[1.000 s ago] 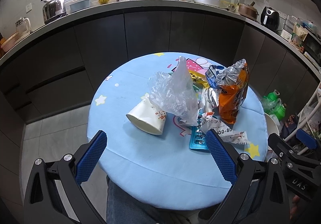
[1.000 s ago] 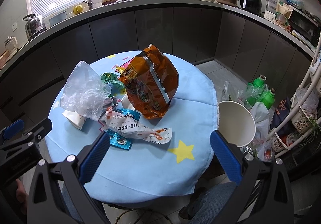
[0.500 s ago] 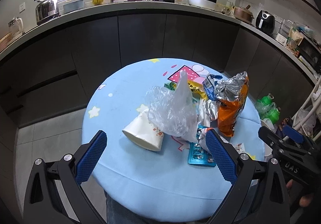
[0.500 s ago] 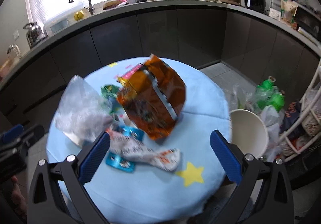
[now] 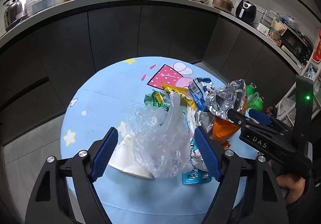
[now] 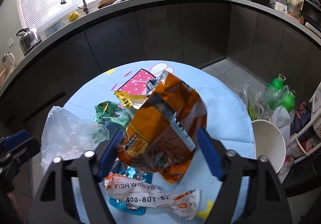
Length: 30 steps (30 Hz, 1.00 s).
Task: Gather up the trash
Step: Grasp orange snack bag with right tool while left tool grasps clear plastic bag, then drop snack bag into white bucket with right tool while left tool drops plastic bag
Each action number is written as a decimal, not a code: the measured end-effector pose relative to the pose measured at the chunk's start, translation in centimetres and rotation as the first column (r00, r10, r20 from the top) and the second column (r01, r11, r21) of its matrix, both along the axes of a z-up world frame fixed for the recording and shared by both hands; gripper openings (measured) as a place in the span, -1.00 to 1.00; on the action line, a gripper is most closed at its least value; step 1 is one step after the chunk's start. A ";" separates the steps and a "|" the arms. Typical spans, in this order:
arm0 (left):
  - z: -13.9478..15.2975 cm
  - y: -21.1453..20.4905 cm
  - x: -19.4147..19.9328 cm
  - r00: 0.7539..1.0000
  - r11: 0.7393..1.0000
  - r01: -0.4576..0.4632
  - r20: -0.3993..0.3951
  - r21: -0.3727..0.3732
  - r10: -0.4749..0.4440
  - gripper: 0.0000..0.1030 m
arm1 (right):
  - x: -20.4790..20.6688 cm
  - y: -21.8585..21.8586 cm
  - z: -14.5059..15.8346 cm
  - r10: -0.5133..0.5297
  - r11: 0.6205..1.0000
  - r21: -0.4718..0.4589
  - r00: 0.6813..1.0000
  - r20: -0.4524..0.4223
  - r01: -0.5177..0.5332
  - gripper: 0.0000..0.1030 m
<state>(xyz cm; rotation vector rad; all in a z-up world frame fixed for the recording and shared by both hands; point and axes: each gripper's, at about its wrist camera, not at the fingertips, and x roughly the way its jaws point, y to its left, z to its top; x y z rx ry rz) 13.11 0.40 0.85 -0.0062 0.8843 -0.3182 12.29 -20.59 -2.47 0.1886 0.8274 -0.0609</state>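
Left claw [image 5: 155,155] spread wide around the clear plastic bag [image 5: 160,139], pads to either side of it and not yet pressing, nothing held. Right claw [image 6: 160,150] likewise wide open, straddling the lower part of the orange snack bag [image 6: 166,129], which stands puffed and tilted on the round blue surface [image 6: 226,107]; contact between pads and foil impossible to confirm. Rest of the trash heaped in the middle: a tipped white paper cup [image 5: 128,155] under the plastic bag, a teal blister pack [image 6: 128,204], a printed white wrapper [image 6: 152,193], a green wrapper [image 6: 110,115], a yellow wrapper [image 6: 128,101] and a blue-and-white carton [image 5: 200,91]. White bin [image 6: 268,143] just off the right edge of the surface, likely the destination. Risks from here, as judgement only: slippery film sliding out of a closing grip, or catching only a thin fold and tearing free; the paper cup dragged along and rolling off the edge; the light, air-filled snack bag crumpling and squirting sideways, or toppling onto neighbouring wrappers; both claws working close together in one pile and knocking each other.
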 end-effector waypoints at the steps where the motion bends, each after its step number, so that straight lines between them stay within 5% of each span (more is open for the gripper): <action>1: -0.4 -0.4 0.6 1.000 1.000 0.014 -0.016 0.003 -0.014 0.28 | -0.1 -0.2 -0.1 -0.001 1.000 -0.001 1.000 -0.005 0.001 0.08; 5: -2.0 -1.3 2.5 0.995 0.999 0.053 -0.080 -0.007 -0.053 0.01 | -0.6 -1.2 -0.6 0.010 1.000 -0.001 0.999 -0.031 -0.010 -0.64; 9: -3.3 -1.5 3.6 0.987 0.998 0.060 -0.144 -0.029 -0.064 -0.88 | -1.8 -1.7 -0.3 0.026 1.000 0.002 0.999 -0.023 -0.026 -0.86; 10: -3.3 -1.4 3.7 0.985 0.997 0.058 -0.158 -0.051 -0.066 -0.95 | -2.4 -2.0 0.1 0.030 1.000 0.002 0.999 -0.013 -0.030 -0.86; 21: 5.9 -1.6 0.0 0.996 0.980 0.087 0.015 -0.178 -0.086 -0.99 | -8.3 -5.7 6.3 -0.009 1.000 0.024 0.988 0.156 0.005 -0.87; 30: 10.2 -10.4 -0.7 0.963 0.934 0.267 0.085 -0.236 -0.254 -0.99 | -12.8 -14.6 6.9 -0.197 0.980 0.049 0.964 0.181 0.191 -0.87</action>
